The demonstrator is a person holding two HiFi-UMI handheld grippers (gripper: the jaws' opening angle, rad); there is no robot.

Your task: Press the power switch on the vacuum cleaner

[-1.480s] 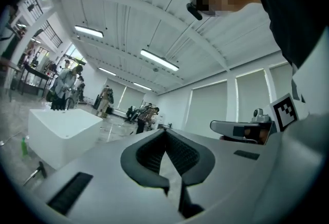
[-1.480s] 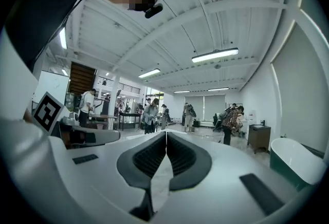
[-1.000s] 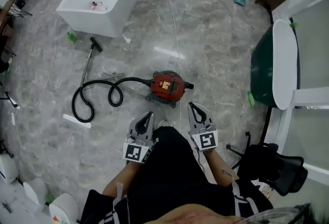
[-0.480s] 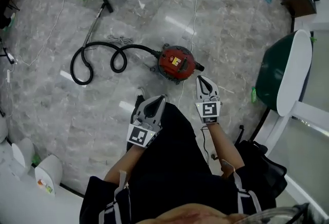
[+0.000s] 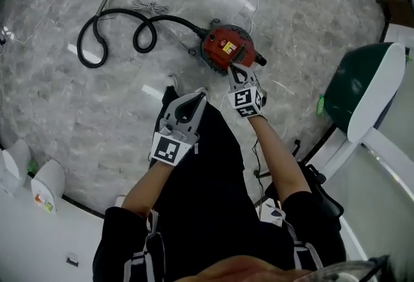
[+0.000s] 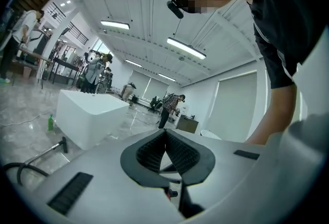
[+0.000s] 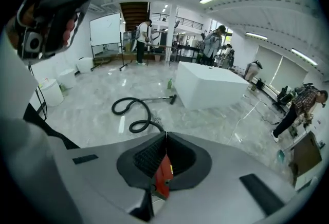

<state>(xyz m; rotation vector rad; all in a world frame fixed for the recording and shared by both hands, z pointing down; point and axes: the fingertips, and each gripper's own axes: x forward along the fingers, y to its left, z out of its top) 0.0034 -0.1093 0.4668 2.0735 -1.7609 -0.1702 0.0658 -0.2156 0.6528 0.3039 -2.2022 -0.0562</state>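
Vacuum cleaner (image 5: 228,48), red and round, is seen on the marble floor (image 5: 97,106), with its hose (image 5: 139,33) looped at its left. The right tool (image 5: 235,68), clenched on nothing, is held just beside its near edge. The left tool (image 5: 196,97), likewise clenched empty, is held further off. The approach is judged under way. Next the closed tip must be lowered onto the switch, which cannot be made out.
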